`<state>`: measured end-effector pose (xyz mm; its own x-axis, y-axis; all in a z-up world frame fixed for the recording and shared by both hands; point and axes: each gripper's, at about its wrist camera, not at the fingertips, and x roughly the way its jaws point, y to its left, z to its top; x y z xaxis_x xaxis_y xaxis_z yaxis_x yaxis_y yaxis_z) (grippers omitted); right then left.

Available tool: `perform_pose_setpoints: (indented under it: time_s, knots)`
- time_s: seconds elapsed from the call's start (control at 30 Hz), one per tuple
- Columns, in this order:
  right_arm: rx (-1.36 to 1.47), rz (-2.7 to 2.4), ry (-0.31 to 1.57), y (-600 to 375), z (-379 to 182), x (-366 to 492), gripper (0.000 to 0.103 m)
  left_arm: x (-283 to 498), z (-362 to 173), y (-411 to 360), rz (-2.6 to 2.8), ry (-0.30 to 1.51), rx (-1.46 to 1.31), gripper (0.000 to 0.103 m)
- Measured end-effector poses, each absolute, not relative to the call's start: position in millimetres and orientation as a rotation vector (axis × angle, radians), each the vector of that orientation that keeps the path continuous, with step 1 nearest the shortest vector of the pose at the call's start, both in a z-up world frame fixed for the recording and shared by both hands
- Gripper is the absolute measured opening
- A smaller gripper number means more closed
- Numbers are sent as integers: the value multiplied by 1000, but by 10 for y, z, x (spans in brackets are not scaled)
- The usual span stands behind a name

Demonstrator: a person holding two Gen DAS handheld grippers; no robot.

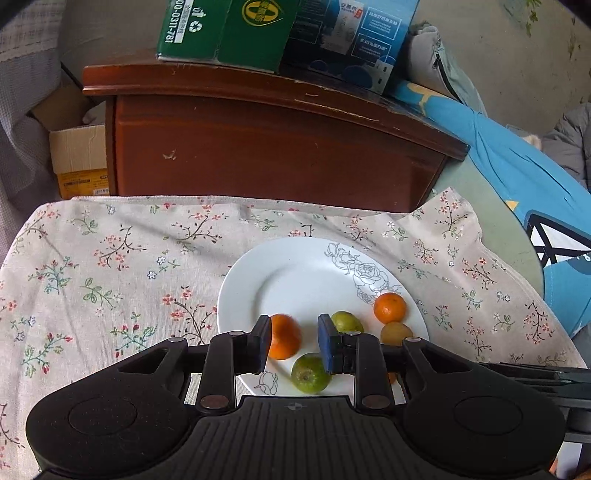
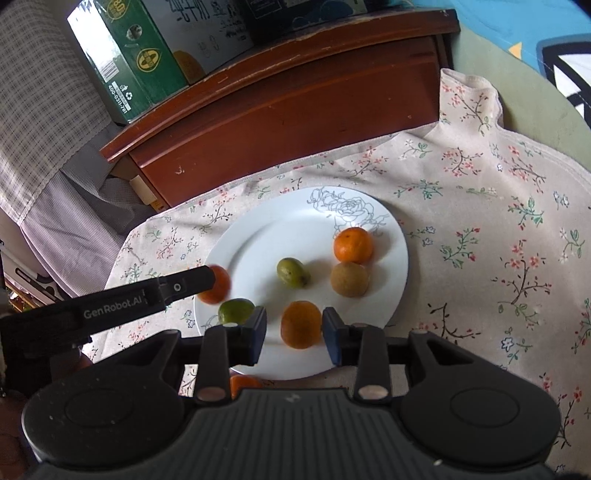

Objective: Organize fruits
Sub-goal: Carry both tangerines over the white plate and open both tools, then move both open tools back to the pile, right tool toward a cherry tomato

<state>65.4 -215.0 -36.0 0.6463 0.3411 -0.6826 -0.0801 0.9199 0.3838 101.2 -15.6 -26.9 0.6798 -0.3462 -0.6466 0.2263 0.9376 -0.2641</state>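
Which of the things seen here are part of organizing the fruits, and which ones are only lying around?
For the job: oranges, green fruits, brown fruit, white plate.

Just lying about: green carton, blue box, wooden cabinet, cardboard box, floral cloth under the plate.

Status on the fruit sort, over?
Left gripper near shut, gripping nothing. Right gripper open, straddling an orange on the plate. Another orange off the plate, near edge. Nothing blocking.
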Motion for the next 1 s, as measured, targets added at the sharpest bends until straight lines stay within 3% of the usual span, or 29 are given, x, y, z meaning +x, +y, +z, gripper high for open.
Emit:
perform_pose_setpoints:
  time_s: [0.23,0.37,1.0]
  knots:
    - [337,240,811,-2188,-252,630,42,899,-47,-169,-316,733,-158,27]
    - [347,251,800,-2220,-181,577,44,771,52,-140,-310,739,-142,37]
    - [257,348,822,-2214,-36,16,46,-29,30,81,-290,808,-103,38]
